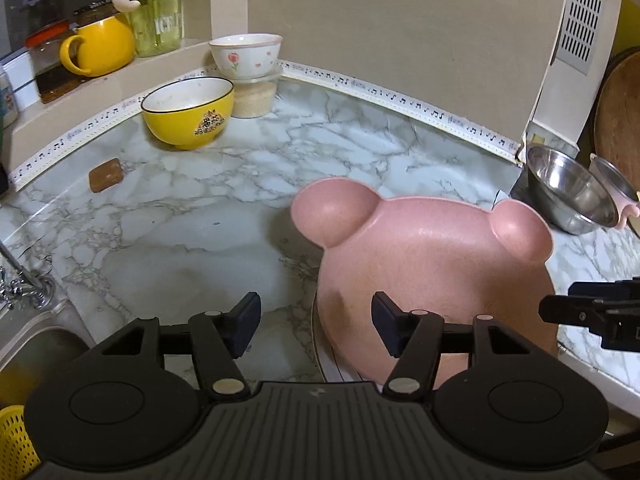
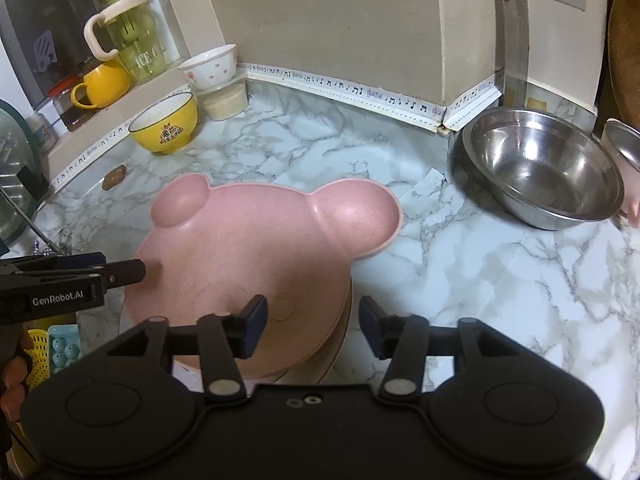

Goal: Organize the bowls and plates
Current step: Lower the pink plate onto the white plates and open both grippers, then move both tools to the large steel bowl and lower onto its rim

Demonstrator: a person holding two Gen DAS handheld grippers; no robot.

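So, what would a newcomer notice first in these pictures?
The pink bear plate in the middle of the marble counter, on top of a plate stack. Then the yellow bowl at the back left and the steel bowl at the right. Both grippers, left and right, are open above the stack.

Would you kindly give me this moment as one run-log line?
left gripper: open, empty | right gripper: open, empty | pink bear plate: atop plate stack | yellow bowl, steel bowl: on counter

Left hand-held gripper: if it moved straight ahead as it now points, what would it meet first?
Probably the bare marble counter, since the left hand-held gripper is open with the pink bear-shaped plate just right of centre; depth is uncertain.
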